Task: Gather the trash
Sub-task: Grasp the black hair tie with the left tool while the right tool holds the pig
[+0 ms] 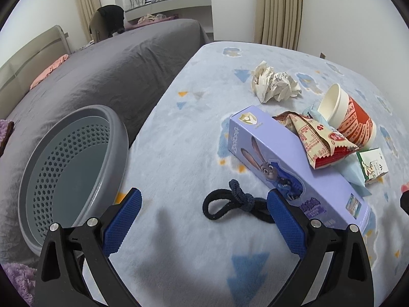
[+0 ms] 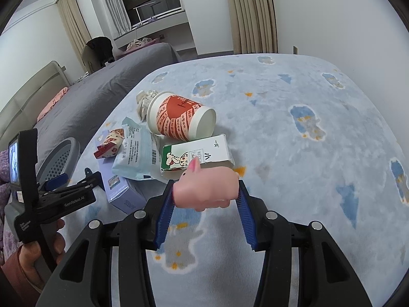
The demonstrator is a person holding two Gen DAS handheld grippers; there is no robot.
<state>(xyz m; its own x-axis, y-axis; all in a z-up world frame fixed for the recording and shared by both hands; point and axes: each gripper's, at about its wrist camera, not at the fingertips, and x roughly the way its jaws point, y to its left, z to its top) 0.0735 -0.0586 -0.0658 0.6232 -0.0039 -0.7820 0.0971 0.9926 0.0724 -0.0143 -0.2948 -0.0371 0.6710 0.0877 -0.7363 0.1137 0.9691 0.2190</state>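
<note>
Right wrist: right claw [image 2: 205,192] grips pink pig toy [image 2: 204,192] crosswise, snout leftward.

Basket [image 1: 74,168] left of the long box [image 1: 294,168] — wrappers [image 1: 324,140] on it, cup [image 1: 350,117] and crumpled paper [image 1: 273,84] behind.

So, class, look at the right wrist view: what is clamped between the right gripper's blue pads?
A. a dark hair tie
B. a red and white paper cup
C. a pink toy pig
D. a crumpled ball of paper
C: the pink toy pig sits between the right gripper's pads, which press on its sides above the blanket.
</note>
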